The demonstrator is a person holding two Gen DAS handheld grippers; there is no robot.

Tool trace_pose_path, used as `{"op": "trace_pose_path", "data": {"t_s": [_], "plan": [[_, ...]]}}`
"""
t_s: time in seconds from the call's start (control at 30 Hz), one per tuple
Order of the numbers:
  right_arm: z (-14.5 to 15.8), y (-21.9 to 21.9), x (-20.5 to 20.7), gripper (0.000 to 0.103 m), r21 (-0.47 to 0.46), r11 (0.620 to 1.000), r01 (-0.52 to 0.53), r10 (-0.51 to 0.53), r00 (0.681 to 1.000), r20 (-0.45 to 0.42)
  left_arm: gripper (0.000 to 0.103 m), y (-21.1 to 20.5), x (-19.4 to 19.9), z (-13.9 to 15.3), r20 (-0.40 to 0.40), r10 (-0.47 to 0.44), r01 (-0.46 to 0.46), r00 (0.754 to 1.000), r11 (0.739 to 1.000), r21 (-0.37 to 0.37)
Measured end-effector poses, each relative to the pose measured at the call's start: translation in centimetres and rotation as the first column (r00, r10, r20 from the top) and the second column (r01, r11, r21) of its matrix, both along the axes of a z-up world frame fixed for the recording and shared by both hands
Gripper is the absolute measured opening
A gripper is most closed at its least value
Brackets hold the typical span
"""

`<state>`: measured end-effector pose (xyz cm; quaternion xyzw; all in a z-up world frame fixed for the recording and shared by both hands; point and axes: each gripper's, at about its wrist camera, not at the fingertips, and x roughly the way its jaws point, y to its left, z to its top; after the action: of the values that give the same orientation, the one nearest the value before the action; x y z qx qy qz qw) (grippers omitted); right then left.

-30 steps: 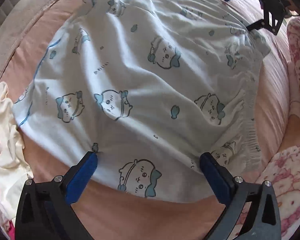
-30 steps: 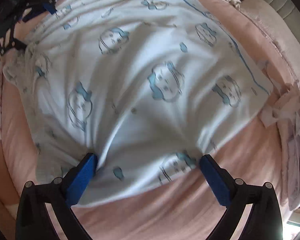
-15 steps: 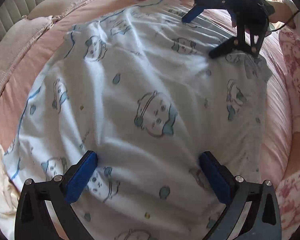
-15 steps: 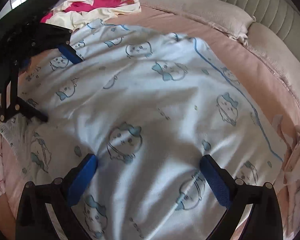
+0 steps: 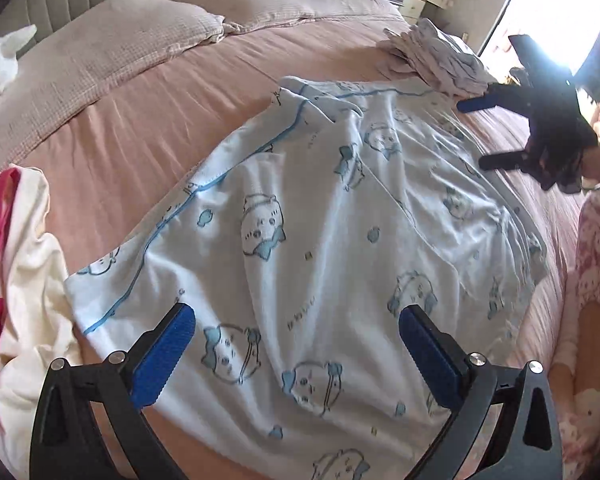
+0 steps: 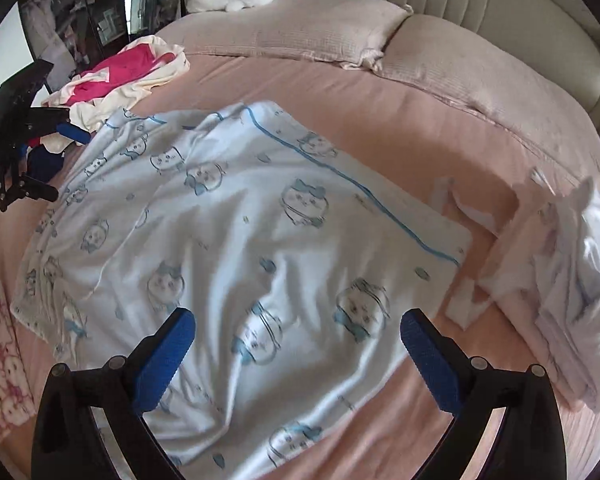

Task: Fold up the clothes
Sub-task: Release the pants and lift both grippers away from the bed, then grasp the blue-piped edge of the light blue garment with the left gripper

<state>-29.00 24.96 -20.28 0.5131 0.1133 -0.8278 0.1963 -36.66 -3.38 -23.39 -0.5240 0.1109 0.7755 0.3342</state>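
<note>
Overhead, left gripper (image 5: 296,340) and right gripper (image 6: 298,340) spread wide (both empty), above printed garment (image 5: 320,248).

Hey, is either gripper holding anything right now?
Nothing is held: the left hand-held gripper and right hand-held gripper are both open above the printed garment.

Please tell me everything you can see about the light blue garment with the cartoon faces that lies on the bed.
The light blue garment is a soft, thin-looking fabric printed with white cartoon faces wearing blue bows and small blue dots. A darker blue piping line runs near its far edge, and one side is gathered like an elastic band. It lies spread out but wrinkled on the pink bedsheet, one far corner turned over. The left gripper and right gripper are open above it, gripping nothing.
</note>
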Motion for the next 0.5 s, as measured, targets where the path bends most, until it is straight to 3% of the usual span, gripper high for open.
{"op": "trace_pose_path", "data": {"t_s": [0.17,0.37,0.43,0.5], "plan": [[-0.3,-7.1,-4.4,0.103,0.002,0.999,-0.043,0.043,0.997,-0.064,0.103,-1.6,-1.7,1.3,0.041,0.118,-0.12,0.992,0.992,0.051],[0.0,-12.8,-12.5,0.103,0.187,0.982,0.034,-0.008,0.991,-0.137,0.103,-7.1,-1.1,2.1,0.062,0.197,-0.202,0.978,0.974,0.103],[-0.6,-13.4,-14.5,0.103,0.199,0.98,-0.017,0.03,0.997,-0.065,0.103,-9.0,-1.7,1.7,0.087,0.253,-0.263,0.964,0.956,0.133],[-1.8,-14.1,-16.0,0.102,0.199,0.975,-0.102,0.097,0.995,0.034,0.099,-9.5,-1.8,1.4,0.057,0.256,-0.261,0.965,0.955,0.139]]}}
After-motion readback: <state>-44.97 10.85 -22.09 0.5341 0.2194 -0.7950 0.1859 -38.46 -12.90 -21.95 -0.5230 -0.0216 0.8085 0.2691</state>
